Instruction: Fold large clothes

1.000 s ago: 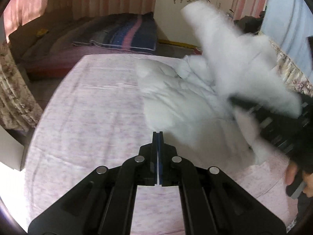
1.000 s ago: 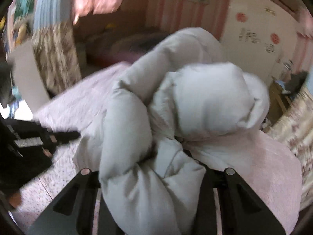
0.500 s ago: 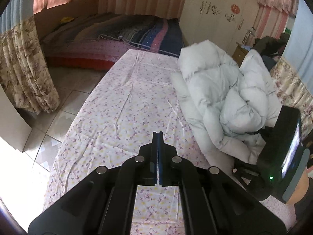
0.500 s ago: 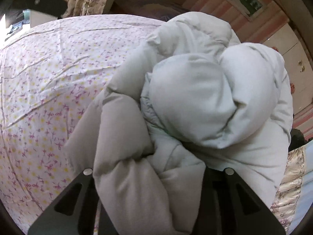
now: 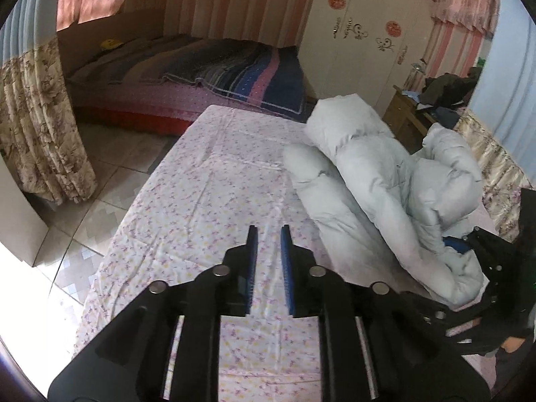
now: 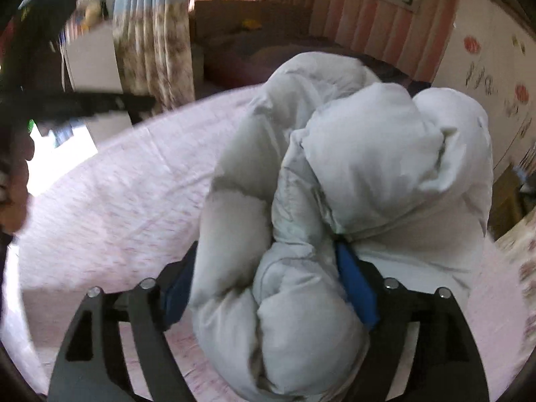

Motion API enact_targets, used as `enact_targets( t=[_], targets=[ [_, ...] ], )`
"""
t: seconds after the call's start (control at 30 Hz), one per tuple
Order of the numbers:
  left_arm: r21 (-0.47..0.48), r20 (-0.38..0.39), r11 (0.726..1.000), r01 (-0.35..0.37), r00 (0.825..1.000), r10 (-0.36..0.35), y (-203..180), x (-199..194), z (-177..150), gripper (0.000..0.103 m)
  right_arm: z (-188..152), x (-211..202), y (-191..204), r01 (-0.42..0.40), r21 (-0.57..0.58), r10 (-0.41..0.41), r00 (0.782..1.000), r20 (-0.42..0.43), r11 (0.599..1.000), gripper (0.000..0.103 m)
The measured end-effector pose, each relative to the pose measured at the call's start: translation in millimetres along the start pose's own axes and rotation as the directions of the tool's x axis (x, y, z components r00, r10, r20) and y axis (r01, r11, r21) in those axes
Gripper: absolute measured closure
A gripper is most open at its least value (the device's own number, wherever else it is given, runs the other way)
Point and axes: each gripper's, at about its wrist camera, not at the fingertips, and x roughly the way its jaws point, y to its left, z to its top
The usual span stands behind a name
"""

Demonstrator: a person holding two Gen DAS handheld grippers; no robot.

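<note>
A puffy white down jacket (image 5: 385,181) lies bunched in rolls on the right half of a bed with a pink flowered sheet (image 5: 207,207). My left gripper (image 5: 269,231) hovers over the bare sheet to the jacket's left. Its jaws are opening, a narrow gap shows and nothing is between them. My right gripper (image 6: 264,251) sits at the jacket's near end, its jaws opening wide. A thick roll of the jacket (image 6: 335,184) still bulges between its blue pads (image 6: 355,284). From the left wrist view the right gripper (image 5: 459,246) is half buried in the fabric.
A second bed with a striped blanket (image 5: 234,70) stands beyond the flowered one. A floral curtain (image 5: 37,127) and tiled floor (image 5: 100,181) are on the left. A white wardrobe (image 5: 361,33) and a wooden nightstand (image 5: 402,110) piled with dark clothes stand at the back right.
The jacket was swung in the air and now rests on the bed. My right jaws have spread, baring their blue pads. My left jaws have parted from fully shut.
</note>
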Motion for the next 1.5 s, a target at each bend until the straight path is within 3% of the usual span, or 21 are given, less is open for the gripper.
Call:
enact_targets(
  t=[0.17,0.3,0.5,0.57,0.63,0.7,0.73,0.77,0.9,0.97,1.07,1.13,1.23,1.37,1.5],
  targets=[
    [0.034,0.012,0.999,0.021,1.000,-0.022,-18,-3,3,0.080,-16,-29,-31,-0.088,0.093,0.081,0.994,0.069,0.992,0.022],
    [0.046,0.013,0.998,0.040,0.999,-0.041,-29,-5,3,0.080,-4,-42,-46,-0.102,0.122,0.086,0.988,0.131,0.987,0.022],
    [0.091,0.023,0.995,0.050,0.998,-0.053,-51,-11,2,0.073,-17,-103,-99,-0.103,0.234,0.040,0.966,0.257,0.967,0.022],
    [0.111,0.024,0.992,0.055,0.998,-0.058,-62,-12,2,0.071,-28,-113,-143,-0.136,0.362,0.023,0.954,0.299,0.922,0.022],
    [0.132,0.017,0.989,0.061,0.998,-0.064,-73,-10,3,0.071,-45,-100,-193,-0.159,0.511,-0.001,0.954,0.298,0.845,0.022],
    [0.144,0.009,0.987,0.065,0.998,-0.067,-83,-7,5,0.071,-56,-67,-219,-0.186,0.587,0.033,0.965,0.262,0.788,0.035],
    [0.148,0.006,0.987,0.066,0.998,-0.067,-87,-6,5,0.071,-62,-42,-233,-0.199,0.625,0.066,0.971,0.229,0.755,0.054],
    [0.154,0.001,0.986,0.068,0.998,-0.069,-93,-5,7,0.071,-68,-24,-242,-0.219,0.655,0.097,0.971,0.217,0.723,0.064],
    [0.171,-0.001,0.981,0.092,0.996,-0.093,-108,-10,12,0.071,-73,15,-244,-0.346,0.668,0.221,0.938,0.268,0.658,0.070],
    [0.181,0.000,0.979,0.093,0.996,-0.094,-115,-11,15,0.070,-60,25,-225,-0.374,0.616,0.265,0.927,0.265,0.693,0.070],
    [0.184,0.000,0.980,0.073,0.997,-0.074,-118,-7,17,0.052,-33,27,-192,-0.387,0.499,0.300,0.921,0.247,0.776,0.070],
    [0.174,-0.005,0.983,0.049,0.999,-0.048,-115,-2,16,0.050,-19,30,-174,-0.363,0.439,0.297,0.931,0.213,0.822,0.070],
    [0.114,-0.060,0.991,0.075,0.996,-0.068,-100,17,15,0.044,-2,41,-156,-0.319,0.372,0.280,0.947,0.156,0.871,0.070],
    [0.023,-0.161,0.985,0.169,0.973,-0.164,-90,48,7,0.053,10,40,-140,-0.275,0.327,0.244,0.960,0.133,0.904,0.069],
    [-0.007,-0.177,0.966,0.260,0.950,-0.257,-96,56,5,0.059,24,30,-137,-0.245,0.294,0.218,0.968,0.123,0.924,0.069]
  ],
)
